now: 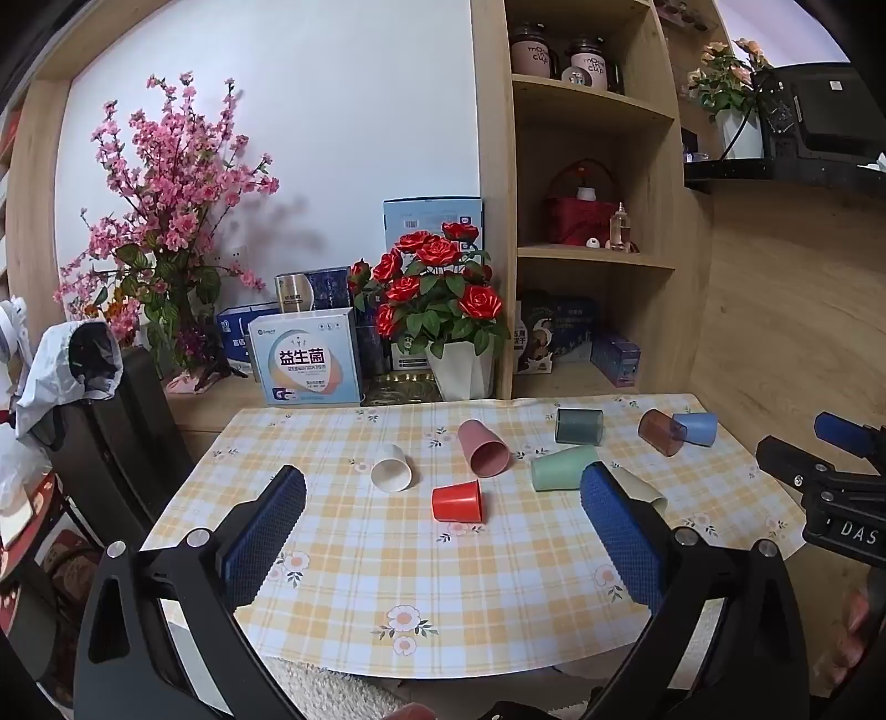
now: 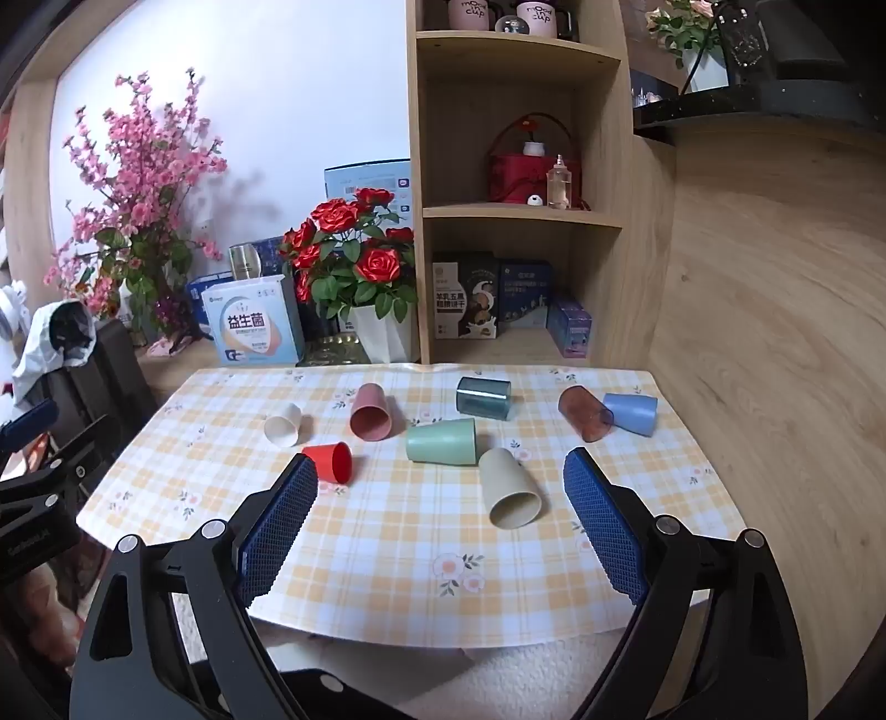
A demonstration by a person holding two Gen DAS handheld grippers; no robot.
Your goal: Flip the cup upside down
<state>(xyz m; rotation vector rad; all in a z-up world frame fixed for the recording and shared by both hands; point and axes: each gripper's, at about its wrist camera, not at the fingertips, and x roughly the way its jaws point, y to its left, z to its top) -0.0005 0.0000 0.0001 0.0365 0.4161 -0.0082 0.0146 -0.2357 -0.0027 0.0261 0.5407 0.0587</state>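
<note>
Eight plastic cups lie on their sides on the checked cloth: a white cup (image 2: 283,424) at the left, a small red cup (image 2: 330,461) just nearer, a pink cup (image 2: 370,412) with its mouth facing the camera, a mint green cup (image 2: 442,441), a beige cup (image 2: 508,488) nearest, a dark teal cup (image 2: 484,397), and a translucent brown cup (image 2: 585,413) touching a blue cup (image 2: 631,414)

A blue-and-white box (image 1: 303,357) behind the table reads "益生菌". Two pink mugs (image 1: 533,51) on the top shelf read "mood in cup". The right gripper's (image 1: 841,487) body shows "DAS".
</note>
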